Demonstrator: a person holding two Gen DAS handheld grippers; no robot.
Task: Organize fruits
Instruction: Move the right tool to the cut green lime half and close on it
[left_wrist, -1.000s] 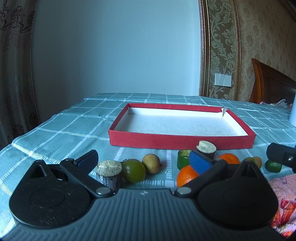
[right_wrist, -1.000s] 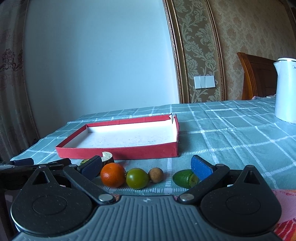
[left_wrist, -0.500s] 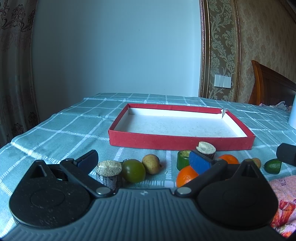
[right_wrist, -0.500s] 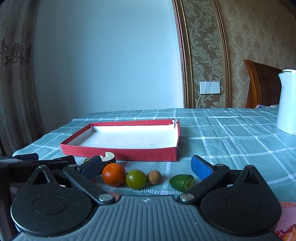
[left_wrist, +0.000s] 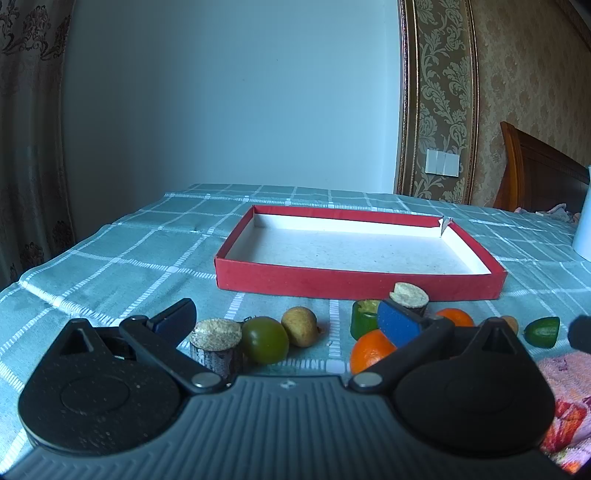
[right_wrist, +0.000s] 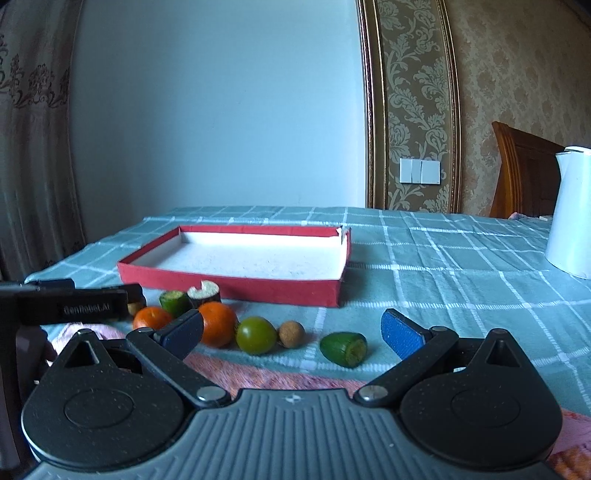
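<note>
Both claws gape, empty, over fruit lined up before the tray.

The left gripper (left_wrist: 286, 325) and right gripper (right_wrist: 291, 334), matte black with blue pads, hover low. Glossy oranges (right_wrist: 218, 328), a smooth green tomato (right_wrist: 256, 335), a rough brown longan (right_wrist: 290, 333) and a cut green piece (right_wrist: 343, 349) rest on checked cloth (right_wrist: 443, 266), near the shallow red cardboard tray (right_wrist: 236, 288).

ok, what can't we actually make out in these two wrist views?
- Left wrist: second orange mostly hidden behind the left tool's blue pad; a small brown fruit barely peeks over the housing.
- Left wrist: right tool cut off by the edge, state unreadable here.
- Right wrist: kettle cut by the right edge.
- Right wrist: fruit behind the left tool's arm, too hidden to identify.
</note>
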